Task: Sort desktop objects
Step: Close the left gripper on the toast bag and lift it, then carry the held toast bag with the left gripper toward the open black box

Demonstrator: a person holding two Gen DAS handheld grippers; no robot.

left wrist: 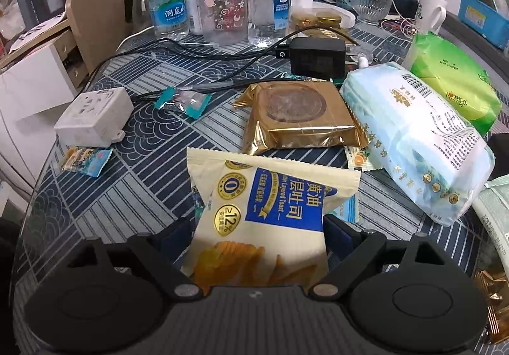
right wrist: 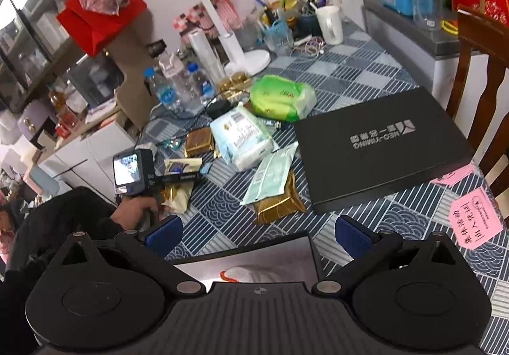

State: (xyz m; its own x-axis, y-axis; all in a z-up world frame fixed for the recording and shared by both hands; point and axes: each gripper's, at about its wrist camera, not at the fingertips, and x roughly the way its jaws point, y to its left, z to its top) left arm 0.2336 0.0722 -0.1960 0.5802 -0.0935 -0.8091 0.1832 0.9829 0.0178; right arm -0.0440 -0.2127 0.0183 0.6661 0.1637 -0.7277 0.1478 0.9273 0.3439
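The left gripper (left wrist: pixel 259 228) is clamped on a cream-and-blue toast packet (left wrist: pixel 270 205), which stands between its fingers above the patterned tablecloth (left wrist: pixel 127 183). Just ahead of it lies a gold-wrapped cake (left wrist: pixel 299 116), with a pale blue tissue pack (left wrist: pixel 413 139) ahead to the right. The right gripper (right wrist: pixel 257 232) hangs wide and empty, a black box (right wrist: pixel 381 145) ahead to its right.

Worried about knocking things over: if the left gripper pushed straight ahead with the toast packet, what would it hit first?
Probably the gold-wrapped cake, lying just beyond the toast packet held by the left gripper; depth is uncertain.
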